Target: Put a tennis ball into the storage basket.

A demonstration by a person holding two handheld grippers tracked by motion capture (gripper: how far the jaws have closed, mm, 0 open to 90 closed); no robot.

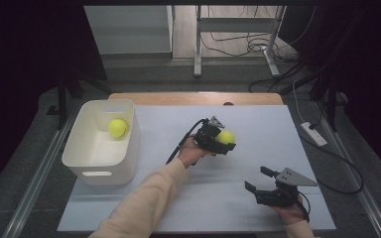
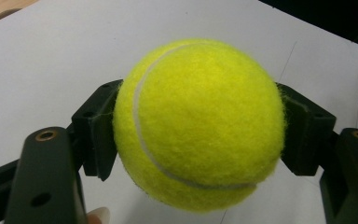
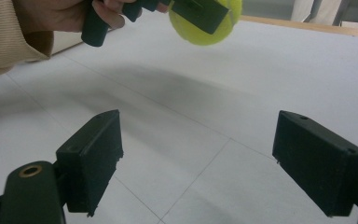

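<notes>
A yellow tennis ball (image 2: 198, 123) is clamped between both black pads of my left gripper (image 1: 224, 140), which is shut on it and held above the middle of the white table mat (image 1: 258, 129). The same ball (image 3: 205, 25) hangs at the top of the right gripper view, clear of the mat. A second tennis ball (image 1: 117, 128) lies inside the white bin (image 1: 82, 161) at the left. My right gripper (image 1: 257, 179) rests near the front right of the mat, open, with nothing between its fingers (image 3: 91, 154).
The white bin stands at the mat's left edge. A wooden table edge (image 1: 193, 98) runs behind the mat. Cables and a power strip (image 1: 313, 134) lie on the floor at the right. A metal stand (image 1: 198, 44) rises beyond the table.
</notes>
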